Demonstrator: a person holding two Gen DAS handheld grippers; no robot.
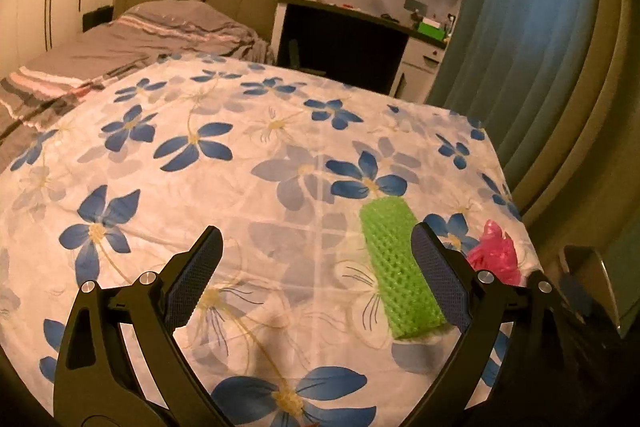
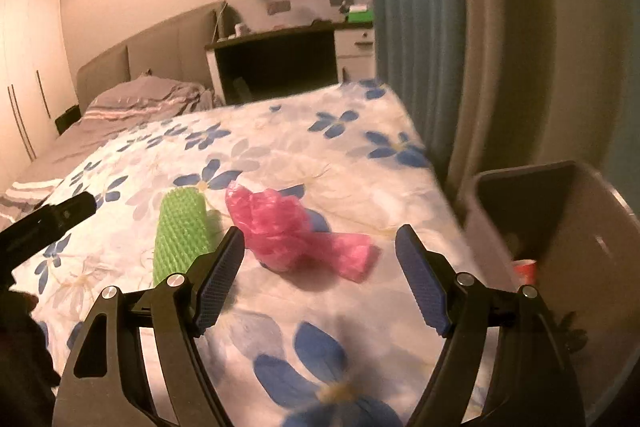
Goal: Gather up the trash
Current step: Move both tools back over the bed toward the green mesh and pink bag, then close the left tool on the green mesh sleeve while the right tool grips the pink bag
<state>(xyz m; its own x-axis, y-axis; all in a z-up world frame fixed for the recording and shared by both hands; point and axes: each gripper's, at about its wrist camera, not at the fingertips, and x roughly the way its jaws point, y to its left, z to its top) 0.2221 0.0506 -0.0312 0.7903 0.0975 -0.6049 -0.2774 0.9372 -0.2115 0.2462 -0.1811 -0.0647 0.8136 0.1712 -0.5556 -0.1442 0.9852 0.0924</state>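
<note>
Lying on floral cloth (image 1: 240, 187): knobbly green foam sleeve (image 1: 396, 267), crumpled pink plastic (image 2: 296, 231).

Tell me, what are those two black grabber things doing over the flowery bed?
A person is tidying trash off the bed with two grabbers. The left gripper has its jaws open near a green foam net sleeve. The right gripper has its jaws open in front of a crumpled pink plastic bag. Neither is holding anything yet. A grey bin waits beside the flowered bedspread, with something red inside.

Black angular gripper frames, silver screws (image 1: 485, 275), blue textured pads on the fingers (image 2: 219, 291).
</note>
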